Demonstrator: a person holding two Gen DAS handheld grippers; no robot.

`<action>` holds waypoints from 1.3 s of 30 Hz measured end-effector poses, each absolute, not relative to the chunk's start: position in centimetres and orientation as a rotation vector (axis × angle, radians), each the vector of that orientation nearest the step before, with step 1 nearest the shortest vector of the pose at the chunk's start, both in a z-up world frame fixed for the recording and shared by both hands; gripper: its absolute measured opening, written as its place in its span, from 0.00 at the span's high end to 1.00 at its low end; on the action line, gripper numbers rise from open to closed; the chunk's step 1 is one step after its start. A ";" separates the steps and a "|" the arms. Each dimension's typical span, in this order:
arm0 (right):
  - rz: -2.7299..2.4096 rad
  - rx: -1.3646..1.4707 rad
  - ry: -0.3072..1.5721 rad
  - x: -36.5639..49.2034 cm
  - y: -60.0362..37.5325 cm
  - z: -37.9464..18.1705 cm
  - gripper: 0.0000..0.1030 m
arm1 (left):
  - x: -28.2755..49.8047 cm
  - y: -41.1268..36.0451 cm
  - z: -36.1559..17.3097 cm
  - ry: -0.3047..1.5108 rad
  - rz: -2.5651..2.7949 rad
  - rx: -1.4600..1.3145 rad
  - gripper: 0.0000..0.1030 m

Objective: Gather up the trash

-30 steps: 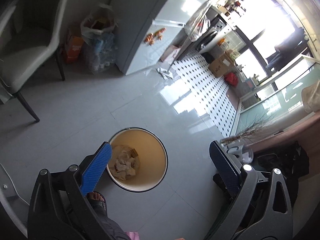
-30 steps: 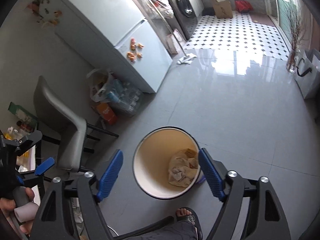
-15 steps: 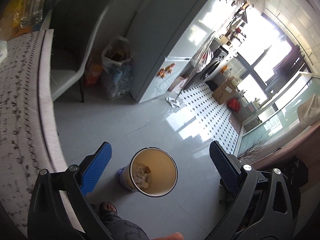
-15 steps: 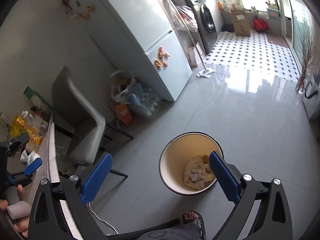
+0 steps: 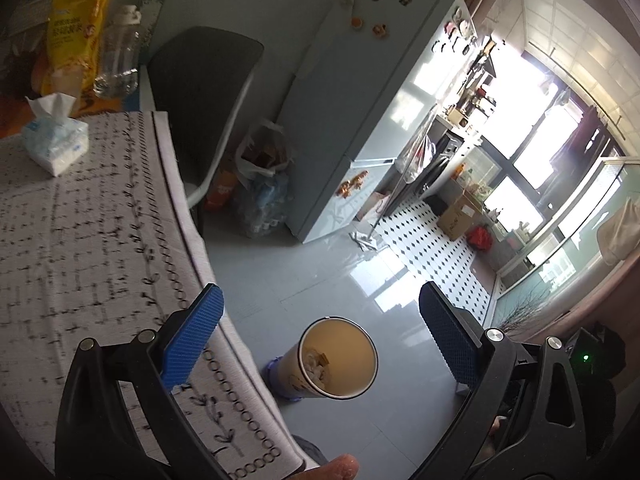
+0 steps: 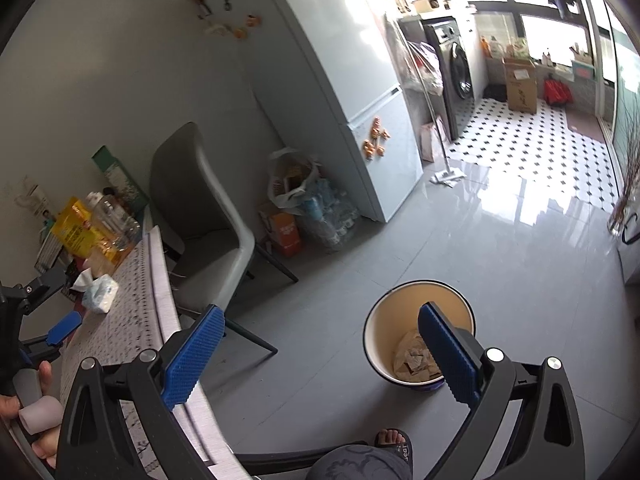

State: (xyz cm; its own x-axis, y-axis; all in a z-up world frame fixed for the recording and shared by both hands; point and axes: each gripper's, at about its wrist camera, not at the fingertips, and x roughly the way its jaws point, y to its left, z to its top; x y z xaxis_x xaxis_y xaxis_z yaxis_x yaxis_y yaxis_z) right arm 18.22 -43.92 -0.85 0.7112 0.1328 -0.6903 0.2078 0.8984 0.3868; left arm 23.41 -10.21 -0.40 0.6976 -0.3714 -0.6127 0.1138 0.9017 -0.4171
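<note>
A cream-lined trash bin (image 5: pixel 352 344) stands on the grey floor with crumpled paper (image 5: pixel 316 370) at its bottom. My left gripper (image 5: pixel 320 300) hangs high above it, open and holding nothing, its left finger over the table's edge. In the right wrist view the same bin (image 6: pixel 392 320) sits below and to the right, with the paper (image 6: pixel 412 354) inside. My right gripper (image 6: pixel 320 312) is open wide and also holds nothing; its right finger overlaps the bin. The left gripper (image 6: pixel 48 312) shows at the far left over the table, held by a hand (image 6: pixel 24 404).
A table with a patterned cloth (image 5: pixel 80 240) carries a tissue pack (image 5: pixel 54 144), a yellow bag (image 5: pixel 72 40) and a clear bottle (image 5: pixel 118 60). A grey chair (image 6: pixel 208 216), bags and water bottles (image 6: pixel 320 208), and a fridge (image 6: pixel 340 80) stand behind. A sandalled foot (image 6: pixel 394 442) is near the bin.
Both grippers rose and drew back from the bin, which now looks smaller and lower. The table and its items came into view. The right jaws spread a little wider.
</note>
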 end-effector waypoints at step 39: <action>0.307 0.154 0.651 5.1 -31.5 12.9 0.08 | -0.1 0.8 7.8 0.495 0.018 -0.229 0.06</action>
